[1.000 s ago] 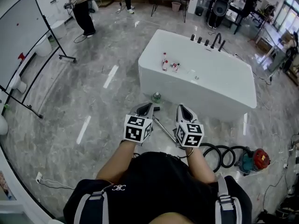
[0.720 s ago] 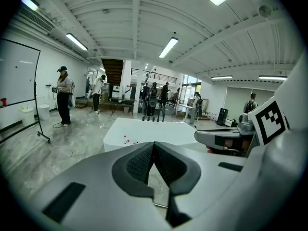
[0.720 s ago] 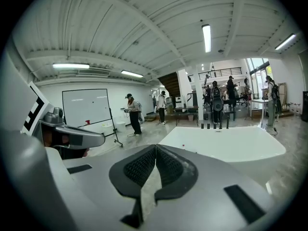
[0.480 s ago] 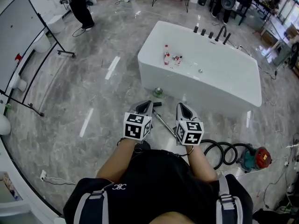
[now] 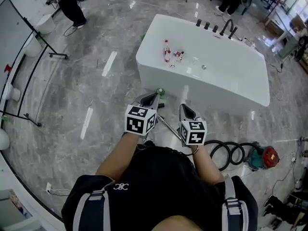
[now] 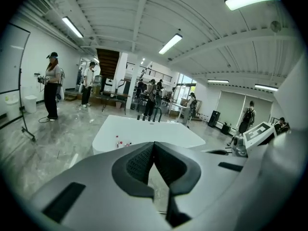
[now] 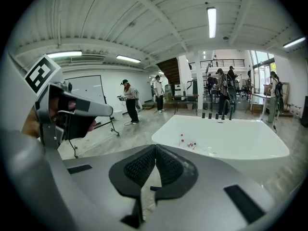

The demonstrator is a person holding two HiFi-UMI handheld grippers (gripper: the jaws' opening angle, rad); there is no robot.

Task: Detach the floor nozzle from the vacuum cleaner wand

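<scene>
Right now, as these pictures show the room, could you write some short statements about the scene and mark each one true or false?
1. The left gripper and the right gripper are both shut, with nothing between the jaws. True.
2. The right gripper holds the wand. False: the wand lies on the floor between the two grippers, and neither holds it.
3. Small bottles stand on the white bathtub. True.
4. The hose is stretched out straight. False: it lies in loops beside the red and teal vacuum cleaner.
</scene>
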